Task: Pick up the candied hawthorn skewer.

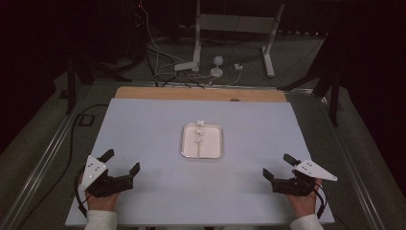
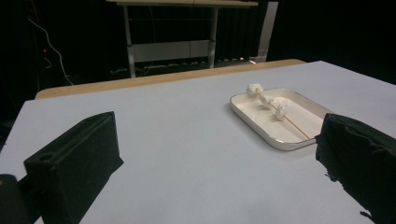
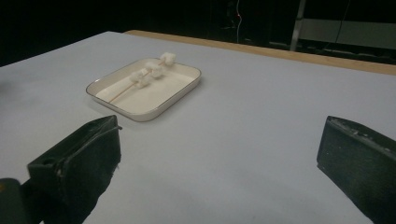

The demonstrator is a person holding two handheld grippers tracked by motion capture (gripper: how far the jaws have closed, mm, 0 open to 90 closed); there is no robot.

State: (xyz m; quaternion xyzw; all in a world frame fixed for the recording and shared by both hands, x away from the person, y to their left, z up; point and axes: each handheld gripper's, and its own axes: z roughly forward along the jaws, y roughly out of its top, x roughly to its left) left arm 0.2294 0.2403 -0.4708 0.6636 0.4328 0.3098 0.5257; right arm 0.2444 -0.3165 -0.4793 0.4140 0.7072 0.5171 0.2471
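A thin wooden skewer threaded with small white marshmallow-like pieces lies inside a shallow white rectangular tray with a metallic rim. The tray sits at the middle of the pale grey counter. The skewer runs along the tray's length; three or so pieces are bunched on its far half, the farthest resting at or over the far rim, and the near half of the stick is bare.

Both tools are well apart from the tray, near the counter's front edge. The left hand-held gripper rests with its jaws spread wide and nothing between them, and so does the right hand-held gripper. Each gripper view looks between its two black jaws across bare counter toward the tray.

This reads as the very start of the work: nothing is grasped and the skewer is untouched. The next move probably calls for one gripper to steady the bare end of the stick while the other closes on a piece. The pieces look soft, so a light pinch would suit them; the stick is thin and lies flat, which may make it hard to get under.
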